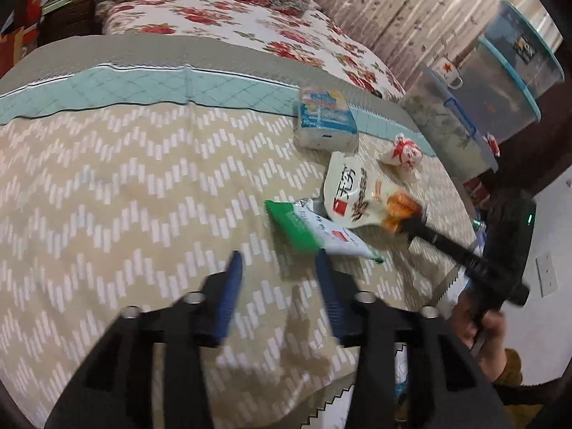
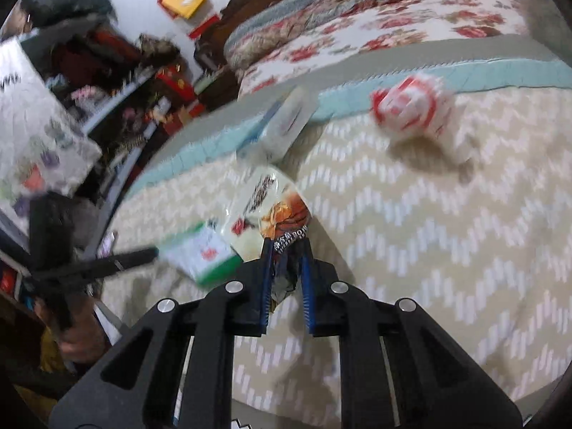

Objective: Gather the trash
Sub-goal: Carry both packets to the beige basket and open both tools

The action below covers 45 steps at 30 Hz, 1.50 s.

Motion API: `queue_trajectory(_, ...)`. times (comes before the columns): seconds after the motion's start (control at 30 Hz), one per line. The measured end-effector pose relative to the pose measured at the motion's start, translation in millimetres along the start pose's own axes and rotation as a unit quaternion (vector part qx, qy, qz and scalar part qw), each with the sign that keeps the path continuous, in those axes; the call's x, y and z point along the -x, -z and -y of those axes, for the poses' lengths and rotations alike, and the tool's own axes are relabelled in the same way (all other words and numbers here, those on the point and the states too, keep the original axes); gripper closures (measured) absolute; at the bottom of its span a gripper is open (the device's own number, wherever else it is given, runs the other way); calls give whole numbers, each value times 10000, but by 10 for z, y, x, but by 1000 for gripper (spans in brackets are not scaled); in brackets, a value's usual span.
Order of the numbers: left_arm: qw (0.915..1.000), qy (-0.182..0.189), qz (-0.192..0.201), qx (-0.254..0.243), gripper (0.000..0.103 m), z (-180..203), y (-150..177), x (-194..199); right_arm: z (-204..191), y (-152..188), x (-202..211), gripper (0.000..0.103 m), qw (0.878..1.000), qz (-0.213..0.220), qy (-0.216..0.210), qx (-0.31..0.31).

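The bed (image 1: 107,178) fills both views, its beige zigzag blanket (image 2: 447,232) spread under everything you are working on, with a floral quilt (image 1: 232,21) beyond it. To the far right of your left wrist view stand clear storage bins with teal lids (image 1: 500,82), a white mug (image 1: 448,71) resting on the lowest one.

On the blanket, the tissue pack (image 1: 325,121) sits furthest back. Near it lies a crumpled red-and-white bag (image 2: 411,107), apart from the other trash.

The cream snack wrapper (image 1: 357,193) lies in front of the tissue pack. Your right gripper (image 2: 286,246) is clamped on its near end: the blue fingers (image 2: 266,279) stand narrow with the crinkled wrapper edge pinched between them, and the rest of the packet fans out ahead over the blanket. From the left wrist view the same gripper reaches in from the right onto the wrapper's orange end.

The green-and-white wrapper (image 1: 311,230) overlaps the cream one's lower edge and lies flat on the blanket.

Your left gripper (image 1: 279,261) hovers just short of that green wrapper, its blue fingers (image 1: 228,296) spread wide with nothing between them; the right fingertip sits at the wrapper's near edge, though blur keeps me from telling whether it touches.
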<state>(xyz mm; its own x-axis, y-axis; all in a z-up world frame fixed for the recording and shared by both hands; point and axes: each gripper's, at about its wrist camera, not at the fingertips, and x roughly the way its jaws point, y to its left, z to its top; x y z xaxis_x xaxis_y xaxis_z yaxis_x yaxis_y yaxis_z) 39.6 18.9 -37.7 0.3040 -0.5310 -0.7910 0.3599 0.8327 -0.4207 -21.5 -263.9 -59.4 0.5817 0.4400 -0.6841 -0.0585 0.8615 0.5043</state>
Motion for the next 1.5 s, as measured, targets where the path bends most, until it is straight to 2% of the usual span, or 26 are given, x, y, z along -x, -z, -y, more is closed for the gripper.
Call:
queue_trajectory(0.07,10000,20,-44,61,58,-10,16,26,-91,58,-86,86,9999,-116,-23,126)
queue_trajectory(0.17,9983,404,-274,308,55,-58,55,3,-236,88,-111,86,9985,-112,272,452)
queue_trajectory(0.23,9961,632,-393,481,46,-78,52,-44,-253,92,-110,86,9978,-109,338,557)
queue_trajectory(0.3,9943,803,-423,557,44,-34,24,-87,-234,103,-106,86,9982,-104,291,516)
queue_trajectory(0.33,9933,885,-455,589,35,2,-9,-118,-220,111,-97,86,9984,-97,271,493)
queue_trajectory(0.4,9923,954,-469,640,32,70,-82,-192,-219,96,-98,86,9985,-79,257,478)
queue_trajectory(0.43,9926,932,-471,623,36,109,-130,-251,-221,108,-92,86,9985,-67,260,479)
queue_trajectory(0.47,9936,835,-468,596,45,126,-173,-312,-221,110,-92,86,9985,-60,260,473)
queue_trajectory(0.5,9940,746,-537,598,83,133,-196,-373,-218,110,-91,86,9987,-68,241,448)
queue_trajectory(0.53,9925,669,-760,682,102,117,-218,-490,-204,127,-63,86,9989,-72,215,413)
queue_trajectory(0.6,9893,765,-852,908,102,61,-201,-560,-157,138,44,86,9996,46,16,275)
queue_trajectory(0.67,9900,848,-813,779,103,115,-182,-526,-104,149,222,86,9995,262,-90,178)
queue_trajectory(0.77,9893,1213,-694,429,103,316,-192,-415,24,200,518,86,9978,630,-216,-13)
queue_trajectory(0.83,9872,1487,-569,32,102,545,-221,-314,144,243,691,86,9960,830,-262,-197)
queue_trajectory(0.93,9849,1610,-489,-407,102,852,-237,-280,350,325,939,86,9926,1114,-120,-474)
queue_trajectory(1.07,9810,1548,-715,-924,102,1349,-294,-490,707,457,1182,86,9865,1373,267,-851)
queue_trajectory(1.2,9721,1502,-980,-1513,102,1961,-407,-762,1131,572,1479,86,9750,1683,638,-1305)
queue_trajectory(1.3,9601,1526,-1132,-2051,102,2580,-533,-976,1482,639,1842,86,9598,2099,988,-1583)
queue_trajectory(1.5,9299,1606,-1275,-3053,102,4136,-798,-1597,2341,748,2660,86,9133,2904,1703,-2293)
